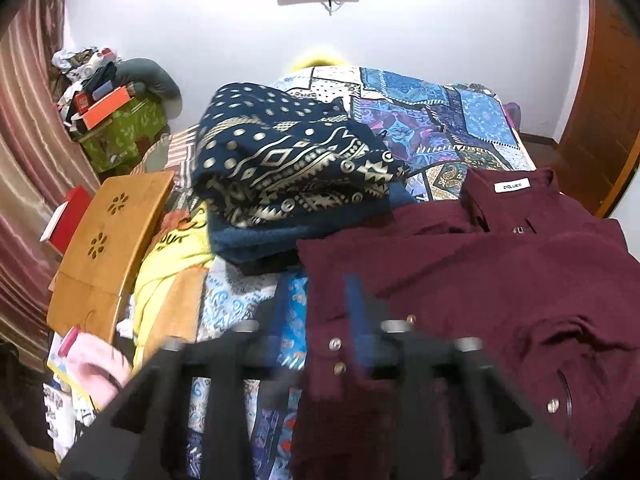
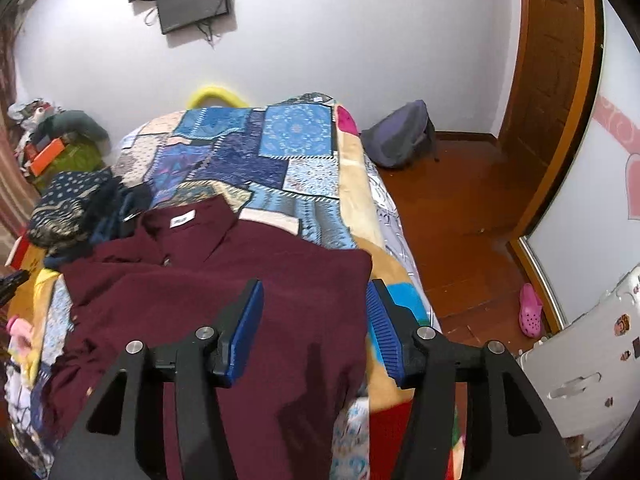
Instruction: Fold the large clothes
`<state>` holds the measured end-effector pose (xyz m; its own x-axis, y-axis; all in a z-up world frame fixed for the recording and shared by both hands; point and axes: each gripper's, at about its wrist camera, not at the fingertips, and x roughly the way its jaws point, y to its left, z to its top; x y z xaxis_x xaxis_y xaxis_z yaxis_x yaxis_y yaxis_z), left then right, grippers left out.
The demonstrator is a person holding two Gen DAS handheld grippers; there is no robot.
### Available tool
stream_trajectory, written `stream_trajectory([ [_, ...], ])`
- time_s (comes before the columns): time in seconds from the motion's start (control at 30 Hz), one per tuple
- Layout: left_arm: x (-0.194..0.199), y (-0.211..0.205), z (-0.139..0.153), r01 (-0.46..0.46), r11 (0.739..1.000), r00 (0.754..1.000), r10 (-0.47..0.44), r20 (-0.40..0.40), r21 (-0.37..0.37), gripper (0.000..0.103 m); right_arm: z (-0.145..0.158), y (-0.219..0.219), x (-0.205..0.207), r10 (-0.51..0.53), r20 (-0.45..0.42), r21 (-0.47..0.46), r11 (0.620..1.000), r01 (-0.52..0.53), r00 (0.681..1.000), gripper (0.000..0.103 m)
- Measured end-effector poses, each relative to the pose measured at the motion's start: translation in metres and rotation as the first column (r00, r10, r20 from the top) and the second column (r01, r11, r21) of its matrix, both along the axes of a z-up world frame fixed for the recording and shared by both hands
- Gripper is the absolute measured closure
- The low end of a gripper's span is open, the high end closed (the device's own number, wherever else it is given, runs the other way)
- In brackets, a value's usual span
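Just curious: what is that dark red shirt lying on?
The maroon shirt lies spread on a patchwork bedspread, which shows around it. Whatever sits directly beneath the shirt is covered.

R gripper [image 2: 316, 312] jaws apart, nothing pinched, over right edge of maroon shirt [image 2: 224, 280] lying collar-away on patchwork bedspread [image 2: 256, 148]. Folded navy patterned cloth [image 2: 64, 200] at left. Backpack [image 2: 400, 140], pink clog [image 2: 531, 312] on floor.
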<state>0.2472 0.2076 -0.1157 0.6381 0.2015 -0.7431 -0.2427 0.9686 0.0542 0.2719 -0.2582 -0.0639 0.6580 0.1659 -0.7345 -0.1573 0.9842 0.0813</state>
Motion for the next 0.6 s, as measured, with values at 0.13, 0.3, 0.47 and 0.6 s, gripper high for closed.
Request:
stream_trajectory([
  [0.13,-0.032,0.006,0.0,-0.039,0.999,0.999,0.039,0.003,0.006,0.032,-0.001,-0.001,-0.023,-0.005,0.021,-0.008,1.0,0.006,1.0,0.028],
  [0.3,-0.064,0.02,-0.011,-0.058,0.996,0.997,0.054,-0.054,-0.073,0.03,-0.011,-0.002,-0.05,-0.011,-0.015,-0.032,0.999,0.01,1.0,0.028],
  [0.47,-0.094,0.028,-0.03,-0.059,0.987,0.994,0.044,-0.097,-0.151,0.03,-0.026,-0.002,-0.076,-0.01,-0.051,-0.026,1.0,0.009,0.999,0.028],
  [0.6,-0.112,0.033,-0.05,-0.08,0.976,0.99,0.053,-0.132,-0.202,0.03,-0.038,-0.003,-0.093,-0.024,-0.088,-0.016,1.0,0.023,0.996,0.028],
])
